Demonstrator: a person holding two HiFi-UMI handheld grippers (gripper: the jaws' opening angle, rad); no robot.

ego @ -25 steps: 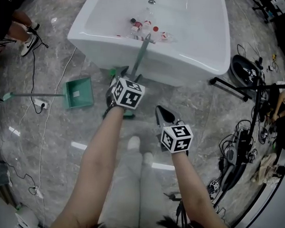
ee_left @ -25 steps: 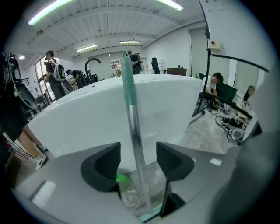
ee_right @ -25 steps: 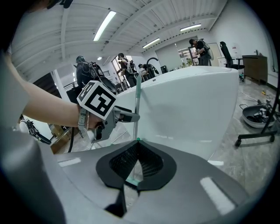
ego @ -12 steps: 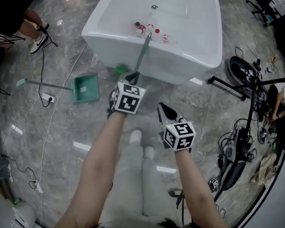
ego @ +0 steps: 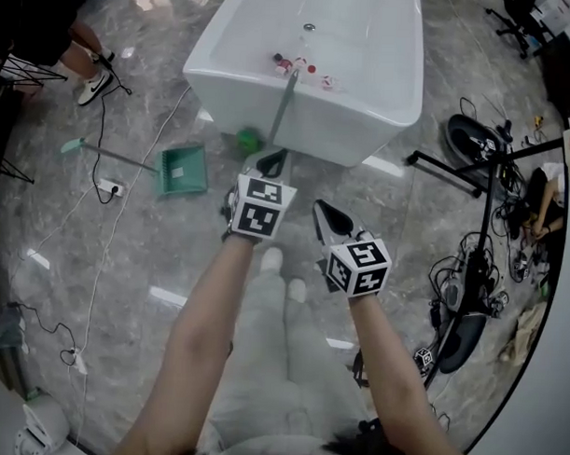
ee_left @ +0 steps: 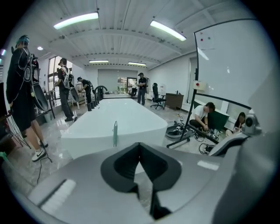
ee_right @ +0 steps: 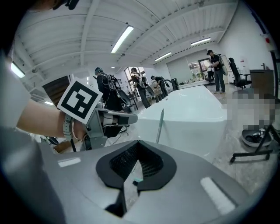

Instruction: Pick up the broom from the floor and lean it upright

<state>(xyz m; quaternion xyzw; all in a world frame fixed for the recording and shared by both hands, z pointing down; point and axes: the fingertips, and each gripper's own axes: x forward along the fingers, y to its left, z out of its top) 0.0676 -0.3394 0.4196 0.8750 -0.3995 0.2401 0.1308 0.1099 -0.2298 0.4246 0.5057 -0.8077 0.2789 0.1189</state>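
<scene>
Left gripper (ee_left: 140, 148): jaws just closed together, nothing between them. Right gripper (ee_right: 138, 151): jaws pressed together, also empty. Broom (ego: 282, 108): free of both grippers, handle leaning on the rim of the bathtub (ego: 363, 131), green head on the floor at its foot. Task judged complete; only drawing clear was left. Room: open floor around the person; dustpan (ego: 182, 169) lay to the left, cables (ego: 466, 266) to the right.

Your left hand-held gripper (ee_left: 140, 149) has just closed its jaws; the tips now meet with nothing between them. Straight ahead, the green broom (ee_left: 115, 134) handle stands upright against the near rim of the white bathtub (ee_left: 131, 114). At the left, several people (ee_left: 65, 89) stand.
</scene>
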